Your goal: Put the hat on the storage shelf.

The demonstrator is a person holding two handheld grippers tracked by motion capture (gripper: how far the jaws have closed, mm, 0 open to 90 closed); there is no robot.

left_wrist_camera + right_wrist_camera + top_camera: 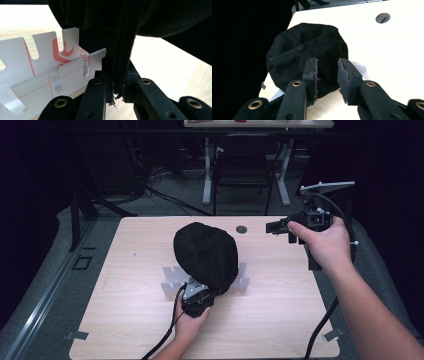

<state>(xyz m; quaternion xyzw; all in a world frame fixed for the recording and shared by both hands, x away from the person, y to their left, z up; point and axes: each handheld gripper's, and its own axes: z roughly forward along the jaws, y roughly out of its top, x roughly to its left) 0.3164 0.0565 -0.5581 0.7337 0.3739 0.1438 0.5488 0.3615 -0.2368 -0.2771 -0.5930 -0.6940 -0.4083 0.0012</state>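
A black cap (206, 254) sits mid-table over a white slotted cardboard divider (172, 279). My left gripper (200, 297) holds the cap's near edge; in the left gripper view the jaws are shut on the black fabric (120, 62), with the divider (45, 67) bearing red print to the left. My right gripper (280, 226) hangs above the table's back right, open and apart from the cap. In the right gripper view the cap's crown (304, 52) lies beyond the open fingers (348, 80), nothing between them.
A round grommet (241, 229) is set in the light wooden table (280, 320) near its back edge. A dark chair (242, 170) and white desk legs (207, 175) stand beyond the table. Cables trail from both grippers toward the front edge.
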